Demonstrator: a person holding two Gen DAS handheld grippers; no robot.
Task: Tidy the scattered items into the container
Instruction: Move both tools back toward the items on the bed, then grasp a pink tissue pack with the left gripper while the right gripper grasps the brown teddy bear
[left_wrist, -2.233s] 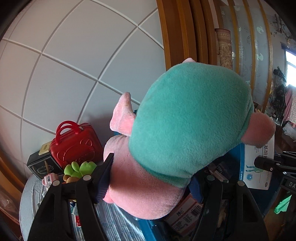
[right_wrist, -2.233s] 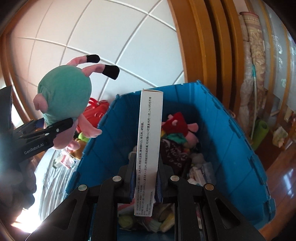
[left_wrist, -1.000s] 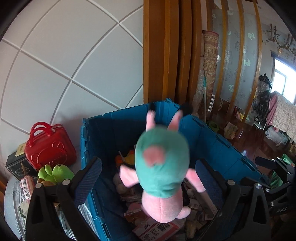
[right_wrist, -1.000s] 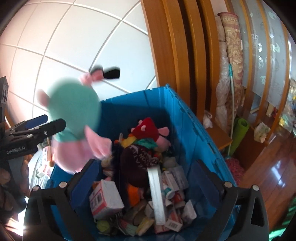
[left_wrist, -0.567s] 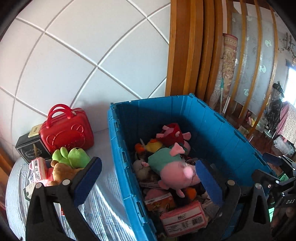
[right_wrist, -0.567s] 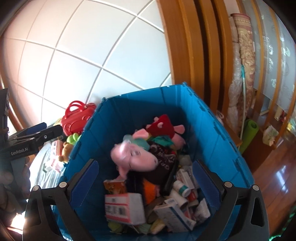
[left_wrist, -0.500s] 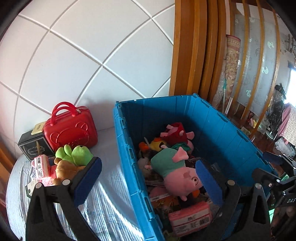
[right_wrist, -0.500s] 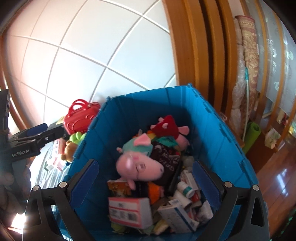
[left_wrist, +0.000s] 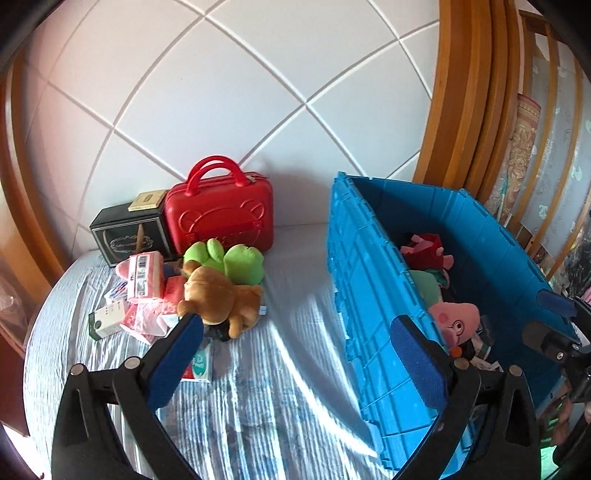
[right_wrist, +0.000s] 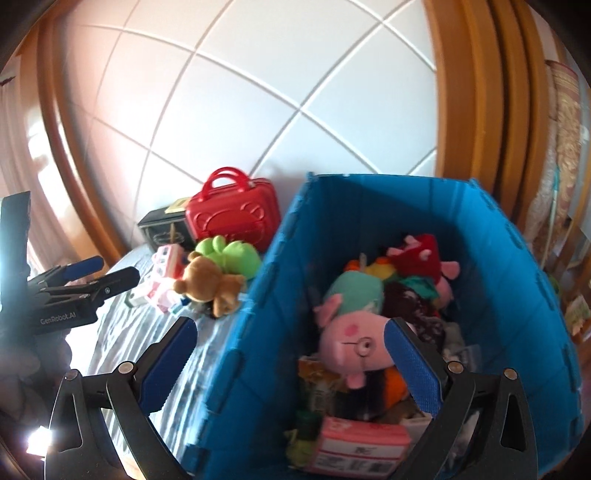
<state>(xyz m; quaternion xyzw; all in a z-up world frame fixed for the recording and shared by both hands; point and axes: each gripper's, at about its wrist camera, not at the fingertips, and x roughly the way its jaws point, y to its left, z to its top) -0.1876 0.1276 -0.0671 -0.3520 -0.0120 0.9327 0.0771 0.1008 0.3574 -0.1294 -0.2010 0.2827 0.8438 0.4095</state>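
Left claw (left_wrist: 295, 347): jaws apart, empty, aimed at brown plush bear (left_wrist: 218, 301) lying against green plush frog (left_wrist: 227, 260) on striped bedspread (left_wrist: 277, 387). Approach low; close across bear's body. Large blue plastic crate (right_wrist: 258, 332) right of pile. Right claw (right_wrist: 288, 358): apart, empty, over crate's left wall.

Pig toy (right_wrist: 351, 332): earlier clamped in the left gripper and held up beside the blue crate; now lying inside the crate (right_wrist: 517, 295) on top of the pile, face toward the near end.
Left gripper (left_wrist: 295, 354): was closed on the pig; now spread wide with nothing between its fingers, and turned left toward the heap of toys and boxes on the bed.
Right gripper (right_wrist: 291, 354): was gripping a tall white box over the crate; now wide apart and bare.
Tall white box: dropped into the crate; no longer clearly picked out.
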